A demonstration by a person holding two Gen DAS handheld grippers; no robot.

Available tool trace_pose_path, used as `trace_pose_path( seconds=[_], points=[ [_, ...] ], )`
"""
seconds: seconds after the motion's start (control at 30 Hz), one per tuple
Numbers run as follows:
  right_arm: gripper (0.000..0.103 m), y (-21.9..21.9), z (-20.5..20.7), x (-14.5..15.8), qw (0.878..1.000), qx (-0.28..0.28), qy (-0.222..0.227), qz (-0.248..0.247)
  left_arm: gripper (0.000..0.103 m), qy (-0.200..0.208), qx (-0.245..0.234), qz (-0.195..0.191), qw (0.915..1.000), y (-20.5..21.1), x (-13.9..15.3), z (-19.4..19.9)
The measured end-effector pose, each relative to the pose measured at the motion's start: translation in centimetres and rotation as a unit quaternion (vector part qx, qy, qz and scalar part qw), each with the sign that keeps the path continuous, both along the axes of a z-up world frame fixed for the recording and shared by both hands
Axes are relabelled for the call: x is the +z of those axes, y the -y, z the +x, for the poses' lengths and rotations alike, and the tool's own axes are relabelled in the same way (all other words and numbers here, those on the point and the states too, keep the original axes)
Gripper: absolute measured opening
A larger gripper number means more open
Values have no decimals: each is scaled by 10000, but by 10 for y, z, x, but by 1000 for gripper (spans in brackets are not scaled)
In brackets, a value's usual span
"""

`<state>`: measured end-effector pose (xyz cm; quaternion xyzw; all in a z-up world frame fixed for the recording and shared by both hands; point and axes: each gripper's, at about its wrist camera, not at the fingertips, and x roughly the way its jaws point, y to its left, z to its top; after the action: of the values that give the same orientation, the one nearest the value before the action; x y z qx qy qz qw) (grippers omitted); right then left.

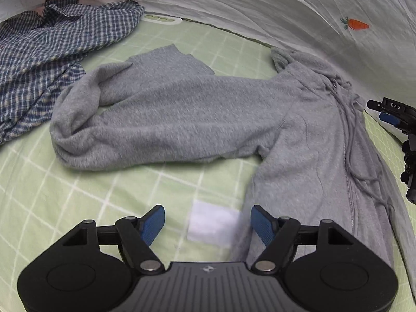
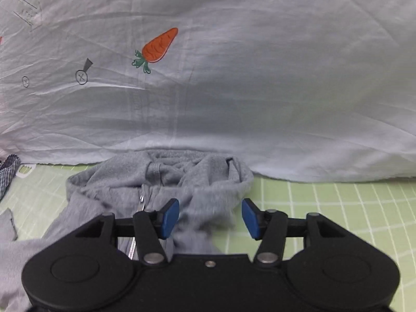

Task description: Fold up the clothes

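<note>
grey zip hoodie [image 1: 197, 109] spread on green checked sheet [image 1: 78, 195], one sleeve laid across, hood toward white carrot-print cover [image 2: 234, 78]. left tool [image 1: 208, 225] held agape at hoodie hem, nothing gripped. right tool [image 2: 210, 217] agape over hood, likely for grasp. plaid shirt [image 1: 39, 59] crumpled beyond hoodie sleeve.

A green checked bed sheet [image 1: 52, 195] carries a gray hoodie [image 1: 182, 114] and plaid shirt [image 1: 39, 52].
</note>
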<state>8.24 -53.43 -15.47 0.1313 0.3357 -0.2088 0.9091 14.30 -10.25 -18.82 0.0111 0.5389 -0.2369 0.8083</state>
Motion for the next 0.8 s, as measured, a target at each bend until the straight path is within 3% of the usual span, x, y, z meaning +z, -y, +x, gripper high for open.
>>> trace_pose_path(
  seconds=[0.27,0.43,0.53,0.6,0.73,0.8],
  points=[
    [57,-56,-162,-2,9927,-778,-337,857,74,-397,-587,16,9975,-25,-7,-59],
    [61,-94,-242,-17,9787,-1283,-414,1549,72,-684,-520,-357,9957,-41,-8,-85],
    [62,-109,-274,-22,9676,-1481,-235,2034,60,-730,-399,-405,9957,-47,-7,-100],
    [62,-122,-288,-23,9698,-1431,-208,1962,55,-693,-282,-462,9961,-52,-8,-107],
    [60,-131,-298,-29,9676,-1371,-582,2036,31,-718,88,-572,9957,-60,-9,-110],
    [56,-134,-303,-32,9679,-1264,-511,2112,23,-682,120,-577,9959,-60,-10,-111]
  ],
)
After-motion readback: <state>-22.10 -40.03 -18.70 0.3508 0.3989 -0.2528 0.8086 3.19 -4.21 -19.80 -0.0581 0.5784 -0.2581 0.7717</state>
